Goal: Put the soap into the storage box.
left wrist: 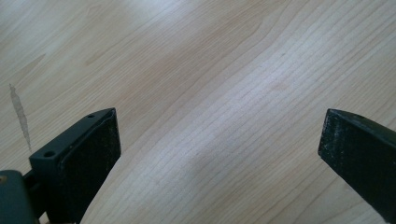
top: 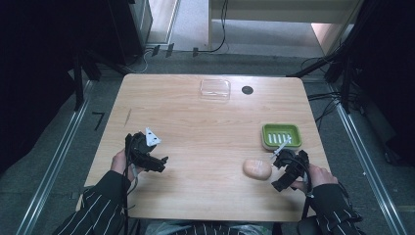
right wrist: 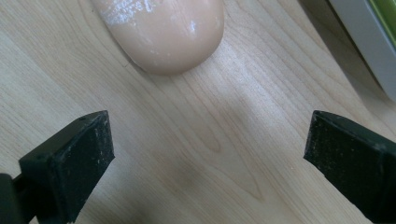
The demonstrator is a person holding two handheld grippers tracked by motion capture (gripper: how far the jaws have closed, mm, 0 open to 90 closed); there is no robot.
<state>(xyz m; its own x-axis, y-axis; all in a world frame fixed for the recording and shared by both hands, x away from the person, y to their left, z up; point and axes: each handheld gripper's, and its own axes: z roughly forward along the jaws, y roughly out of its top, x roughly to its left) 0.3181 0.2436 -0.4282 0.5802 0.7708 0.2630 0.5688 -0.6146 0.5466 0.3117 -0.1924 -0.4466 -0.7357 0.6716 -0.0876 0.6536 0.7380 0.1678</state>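
A pale peach bar of soap (top: 257, 168) lies on the wooden table (top: 195, 127) at the front right; in the right gripper view the soap (right wrist: 163, 32) sits just ahead of the jaws. A green soap dish (top: 281, 135) stands just behind it, and the dish's grey edge (right wrist: 369, 46) shows at the upper right. My right gripper (top: 277, 169) is open, close to the soap's right side, with nothing between its jaws; in its own view the right gripper (right wrist: 210, 149) hovers over bare wood. My left gripper (top: 161, 162) is open at the front left, and the left gripper (left wrist: 219, 140) holds nothing.
A clear plastic box (top: 215, 89) rests near the table's far edge, with a small black disc (top: 247, 90) to its right. A dark streak (left wrist: 19, 114) marks the wood. Black stands and cables surround the table on the floor.
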